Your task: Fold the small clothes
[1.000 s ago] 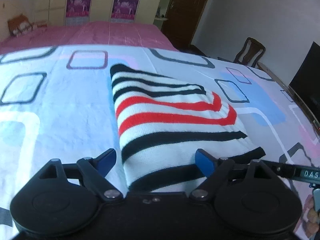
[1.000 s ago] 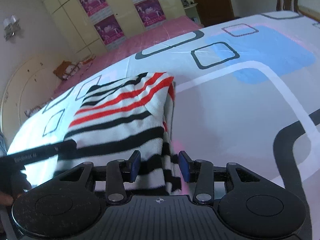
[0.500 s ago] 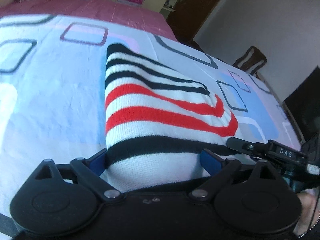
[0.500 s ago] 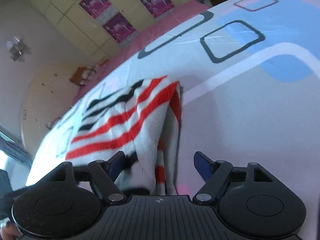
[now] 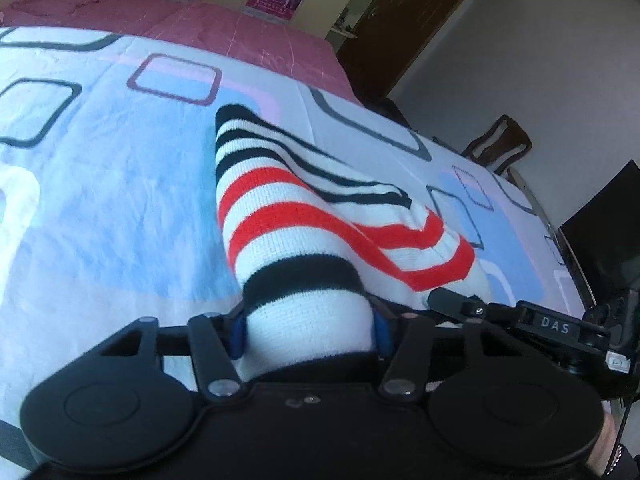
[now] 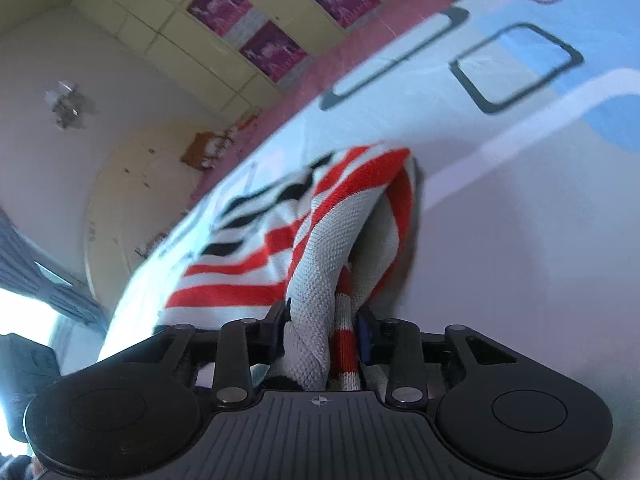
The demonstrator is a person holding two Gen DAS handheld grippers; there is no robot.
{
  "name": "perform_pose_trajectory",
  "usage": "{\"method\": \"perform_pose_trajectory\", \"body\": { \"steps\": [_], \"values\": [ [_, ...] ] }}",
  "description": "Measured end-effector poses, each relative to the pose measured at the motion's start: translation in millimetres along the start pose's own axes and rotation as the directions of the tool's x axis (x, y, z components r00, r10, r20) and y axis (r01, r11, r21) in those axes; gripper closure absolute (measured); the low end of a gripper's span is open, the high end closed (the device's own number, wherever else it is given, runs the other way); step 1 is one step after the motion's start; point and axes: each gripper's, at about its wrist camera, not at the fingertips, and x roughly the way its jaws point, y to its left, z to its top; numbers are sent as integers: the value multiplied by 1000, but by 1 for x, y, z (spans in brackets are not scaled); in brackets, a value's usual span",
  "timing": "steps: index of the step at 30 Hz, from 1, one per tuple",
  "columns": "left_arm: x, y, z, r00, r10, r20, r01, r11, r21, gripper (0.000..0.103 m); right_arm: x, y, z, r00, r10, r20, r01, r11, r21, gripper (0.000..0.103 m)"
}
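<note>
1. Knit in white, black and red stripes: the sweater (image 5: 304, 216) lies on the sheet (image 5: 104, 200), with its near end raised off the cloth by both grippers.
2. Left gripper (image 5: 306, 330): the blue pads press in on a thick white-and-black roll of the sweater's near edge, jaws narrowed around it with the knit filling the gap.
3. Right gripper (image 6: 322, 330): jaws nearly closed, pinching several bunched layers of the sweater (image 6: 320, 256), a red-and-white strip showing between the fingers.
4. In the left view the right gripper (image 5: 520, 316) sits just beside the left one, touching the sweater's right edge.
5. Edges: the sweater's left side runs straight away from the left gripper; its far corner rests flat on the sheet. The right side folds over itself in a curved red band.
6. Open room: bare sheet spreads wide to the left of the sweater in the left view, and to the right of it in the right view (image 6: 520, 240).
7. Beyond the sheet lies a pink bedcover (image 5: 192, 28), then a wardrobe (image 6: 224, 40) with purple posters.
8. A chair (image 5: 500, 144) and a dark screen (image 5: 604, 220) stand past the bed's right edge, well apart from the sweater.
</note>
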Motion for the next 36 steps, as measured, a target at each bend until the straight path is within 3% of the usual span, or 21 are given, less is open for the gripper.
{"method": "perform_pose_trajectory", "body": {
  "steps": [7,13,19,26,32,36],
  "values": [
    [-37,-2,7,999,-2,52,-1,999,54,51,-11,32,-8,999,44,31,-43,999,-21,69],
    [-74,25,7,995,4,101,-12,997,77,51,3,78,-29,996,77,42,-76,996,-37,69],
    [-114,89,9,992,0,125,-10,997,77,51,42,147,-65,995,84,47,-82,995,-55,69],
    [-164,181,20,989,49,143,-59,996,68,51,121,220,-103,993,117,20,-115,991,-67,69],
    [-181,234,22,982,101,161,-112,992,57,51,182,251,-121,989,144,-42,-147,986,-83,69],
    [-177,260,11,976,145,161,-159,984,75,50,211,256,-134,989,119,-87,-128,986,-107,69]
  ]
}}
